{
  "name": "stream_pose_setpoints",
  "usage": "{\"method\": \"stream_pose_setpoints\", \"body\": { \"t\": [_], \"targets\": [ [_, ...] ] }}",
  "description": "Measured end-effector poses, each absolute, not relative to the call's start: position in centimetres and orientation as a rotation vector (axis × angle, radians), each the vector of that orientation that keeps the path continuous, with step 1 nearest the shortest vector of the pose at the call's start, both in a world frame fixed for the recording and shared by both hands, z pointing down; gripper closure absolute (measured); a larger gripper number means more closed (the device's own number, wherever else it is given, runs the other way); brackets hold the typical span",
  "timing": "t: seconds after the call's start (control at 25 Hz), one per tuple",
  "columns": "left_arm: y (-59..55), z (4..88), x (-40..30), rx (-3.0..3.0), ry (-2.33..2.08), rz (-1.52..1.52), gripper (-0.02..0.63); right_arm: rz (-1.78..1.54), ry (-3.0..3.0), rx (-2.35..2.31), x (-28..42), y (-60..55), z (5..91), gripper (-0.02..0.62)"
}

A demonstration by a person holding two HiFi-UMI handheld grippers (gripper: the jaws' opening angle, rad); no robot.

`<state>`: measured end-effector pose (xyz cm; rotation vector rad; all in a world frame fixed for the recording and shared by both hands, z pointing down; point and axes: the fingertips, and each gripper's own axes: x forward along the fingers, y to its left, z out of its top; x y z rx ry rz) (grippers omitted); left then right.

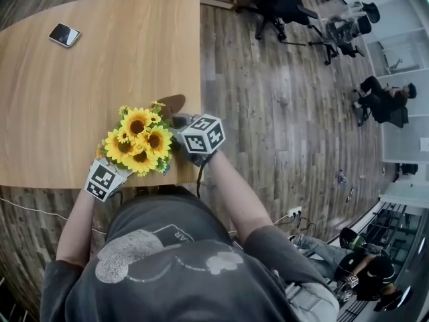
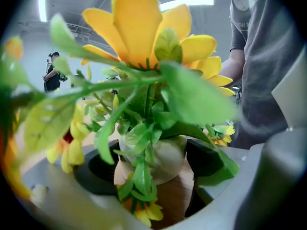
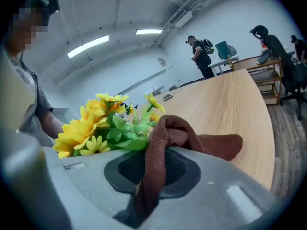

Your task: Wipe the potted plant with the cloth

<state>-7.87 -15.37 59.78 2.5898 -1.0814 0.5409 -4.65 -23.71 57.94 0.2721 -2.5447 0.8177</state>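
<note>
A potted plant of yellow sunflowers stands near the front edge of the wooden table. In the left gripper view its pale pot sits between the two dark pads of my left gripper, whose jaws stand wide and closed on it. The left gripper's marker cube shows at the plant's near left. My right gripper is shut on a brown cloth that folds up over the jaws. The cloth lies against the plant's right side, touching green leaves.
A phone lies at the far left of the table. The table's right edge runs just right of the plant, with wood floor beyond. Office chairs and seated people are farther off.
</note>
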Motion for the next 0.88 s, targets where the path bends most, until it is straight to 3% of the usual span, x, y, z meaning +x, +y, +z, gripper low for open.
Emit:
{"method": "stream_pose_setpoints", "body": {
  "t": [0.88],
  "targets": [
    [-16.4, 58.5, -7.3, 2.555, -1.140, 0.506, 0.127, 0.858, -2.530, 0.375, -1.9, -17.6, 59.0, 0.546]
  ]
}}
